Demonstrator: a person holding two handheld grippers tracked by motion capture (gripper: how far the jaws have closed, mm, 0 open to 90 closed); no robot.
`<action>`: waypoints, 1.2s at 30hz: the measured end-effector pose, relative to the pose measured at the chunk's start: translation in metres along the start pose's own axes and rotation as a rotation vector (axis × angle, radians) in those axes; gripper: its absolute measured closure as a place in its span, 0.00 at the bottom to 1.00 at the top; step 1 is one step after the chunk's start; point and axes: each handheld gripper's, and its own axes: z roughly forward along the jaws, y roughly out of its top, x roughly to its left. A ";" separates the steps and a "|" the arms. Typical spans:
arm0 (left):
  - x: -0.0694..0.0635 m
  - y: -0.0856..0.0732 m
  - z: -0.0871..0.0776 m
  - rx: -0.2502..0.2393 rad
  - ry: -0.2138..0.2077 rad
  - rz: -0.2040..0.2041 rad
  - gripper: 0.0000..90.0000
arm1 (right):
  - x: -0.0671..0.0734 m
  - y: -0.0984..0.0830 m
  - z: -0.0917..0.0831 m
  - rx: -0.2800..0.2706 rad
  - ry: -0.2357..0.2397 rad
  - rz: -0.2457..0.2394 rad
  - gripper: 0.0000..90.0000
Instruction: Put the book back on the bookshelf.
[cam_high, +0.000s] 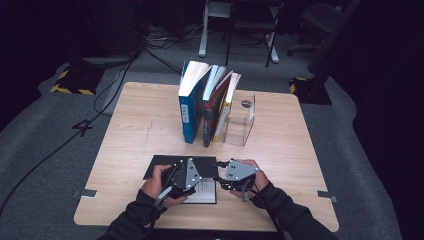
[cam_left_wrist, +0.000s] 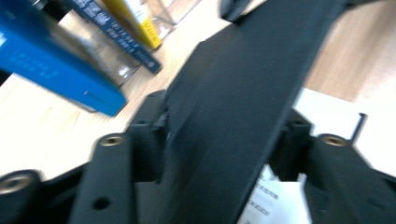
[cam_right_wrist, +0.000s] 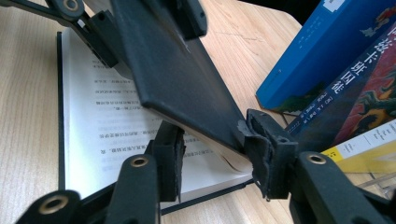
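Both my hand-held grippers, left (cam_high: 176, 172) and right (cam_high: 218, 175), clamp the black cover (cam_right_wrist: 187, 88), raised over the open book (cam_right_wrist: 107, 121) at the worktop's (cam_high: 280, 150) near edge.

A black-covered book (cam_high: 165, 167) lies open at the table's near edge. Its black front cover (cam_right_wrist: 182, 84), with a wad of pages under it, is lifted and tilted above the printed white page (cam_right_wrist: 100, 116), which lies flat.

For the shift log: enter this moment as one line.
scene: black book open on table | left gripper: shut on black cover | right gripper: shut on same half | upright books: untouched
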 end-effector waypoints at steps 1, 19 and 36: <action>-0.001 -0.001 0.000 0.005 -0.004 0.002 0.59 | 0.000 0.000 0.000 0.002 -0.004 0.003 0.59; 0.024 -0.030 -0.031 -0.198 -0.037 -0.160 0.61 | -0.041 -0.041 -0.004 0.057 0.026 0.226 0.42; 0.028 -0.030 -0.031 -0.271 -0.092 -0.206 0.60 | -0.032 -0.040 -0.002 -0.173 0.183 0.370 0.43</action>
